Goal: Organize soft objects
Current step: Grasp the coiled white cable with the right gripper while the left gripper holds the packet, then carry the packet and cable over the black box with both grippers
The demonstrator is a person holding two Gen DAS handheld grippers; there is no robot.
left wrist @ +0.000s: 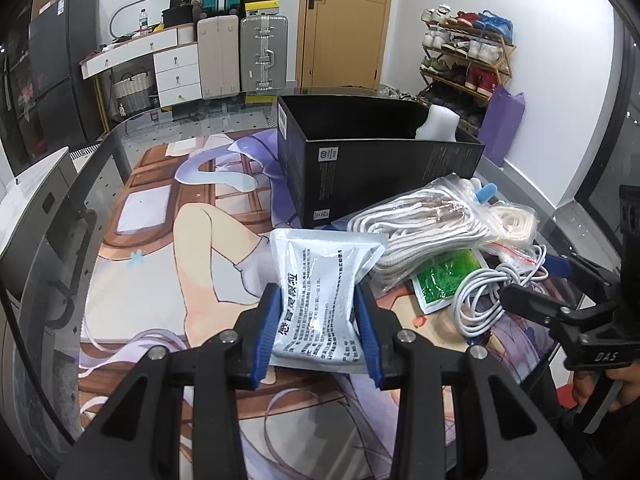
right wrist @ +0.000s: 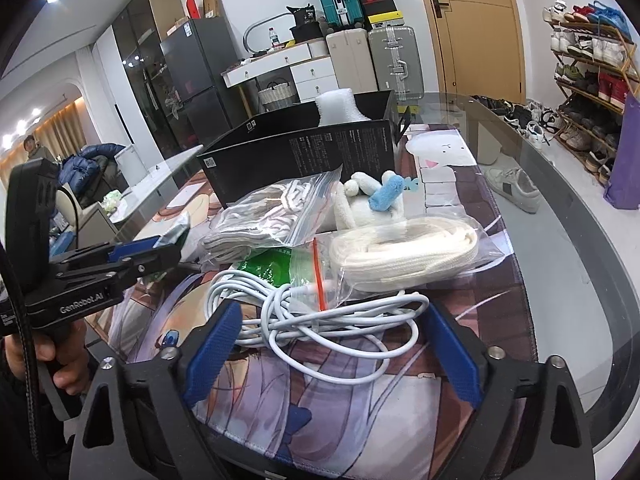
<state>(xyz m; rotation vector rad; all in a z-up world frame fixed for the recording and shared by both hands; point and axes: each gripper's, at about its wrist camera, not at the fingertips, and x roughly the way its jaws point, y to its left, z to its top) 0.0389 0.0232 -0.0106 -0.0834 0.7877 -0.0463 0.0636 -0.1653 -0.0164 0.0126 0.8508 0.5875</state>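
Observation:
My left gripper [left wrist: 318, 320] is shut on a silver pouch [left wrist: 320, 276] with black print, held a little above the printed mat [left wrist: 160, 300]. Behind it stands an open black box [left wrist: 380, 168] with white foam [left wrist: 436, 124] inside. My right gripper [right wrist: 332, 344] is open, its blue pads [right wrist: 212, 348] on either side of a tangled white cable [right wrist: 320, 320] on the mat. Beyond the cable lie a green packet [right wrist: 272, 264], a zip bag of cream rope [right wrist: 408, 256], a zip bag of grey-white laces [right wrist: 276, 216] and a white plush toy [right wrist: 376, 196].
The mat lies on a round glass table whose rim [right wrist: 580, 280] curves close on the right. A hand [right wrist: 68, 364] holds the left gripper's handle. On the floor beyond are a shoe rack [right wrist: 592, 64], a purple bag [right wrist: 628, 152] and suitcases [right wrist: 372, 60].

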